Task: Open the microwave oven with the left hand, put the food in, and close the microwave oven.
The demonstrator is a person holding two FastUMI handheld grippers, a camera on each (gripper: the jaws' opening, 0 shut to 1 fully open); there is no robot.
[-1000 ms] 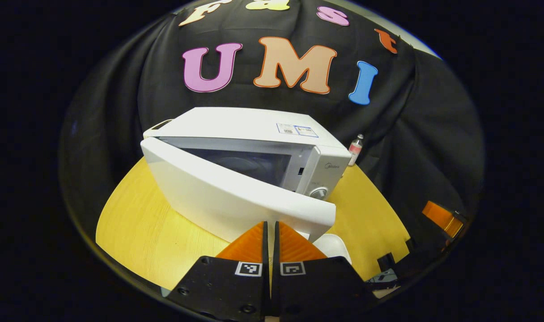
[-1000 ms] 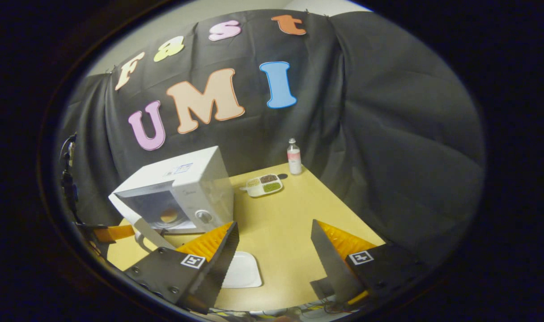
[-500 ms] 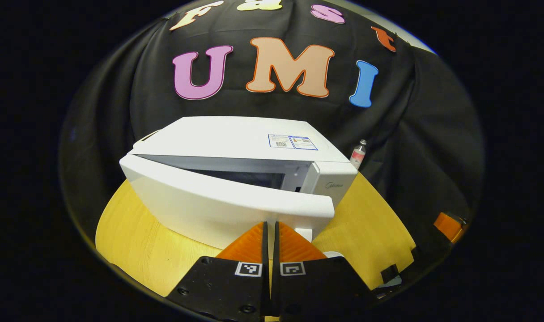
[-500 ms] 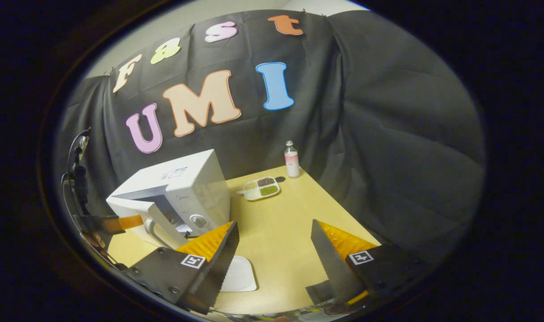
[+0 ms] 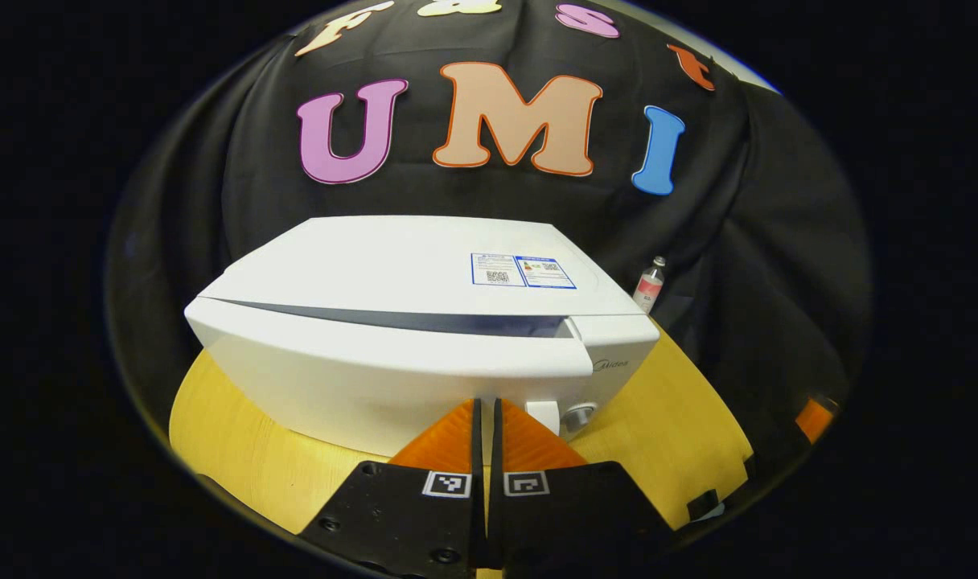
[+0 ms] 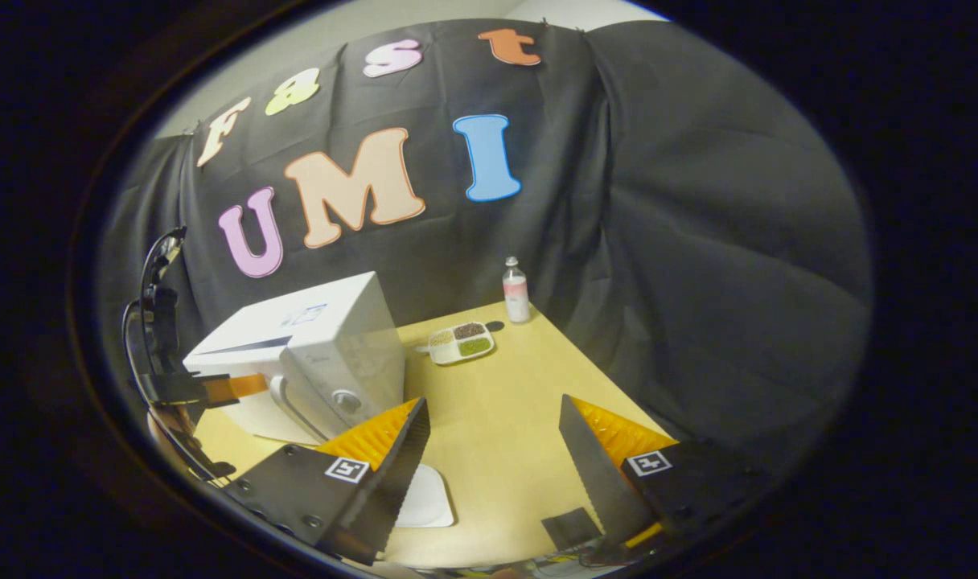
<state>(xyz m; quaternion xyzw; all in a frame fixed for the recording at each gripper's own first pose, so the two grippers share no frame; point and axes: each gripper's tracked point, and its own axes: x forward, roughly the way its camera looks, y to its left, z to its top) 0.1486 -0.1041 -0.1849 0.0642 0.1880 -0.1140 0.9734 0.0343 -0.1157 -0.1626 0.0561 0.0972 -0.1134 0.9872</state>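
Left gripper view: the white microwave oven (image 5: pixel 392 322) sits on the yellow table (image 5: pixel 240 450), its door (image 5: pixel 376 366) apparently just ajar. My left gripper (image 5: pixel 486 418), fingers together, presses the door; my right gripper (image 6: pixel 493 450) hangs wide open, empty.

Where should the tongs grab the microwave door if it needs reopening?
Take the microwave door by its handle, the vertical bar on its free edge beside the control knob. Come from the front, fingers straddling the bar sideways. It stands off the door face, leaving a gap behind, and sits opposite the hinge. The left tongs are shut, so open them first.
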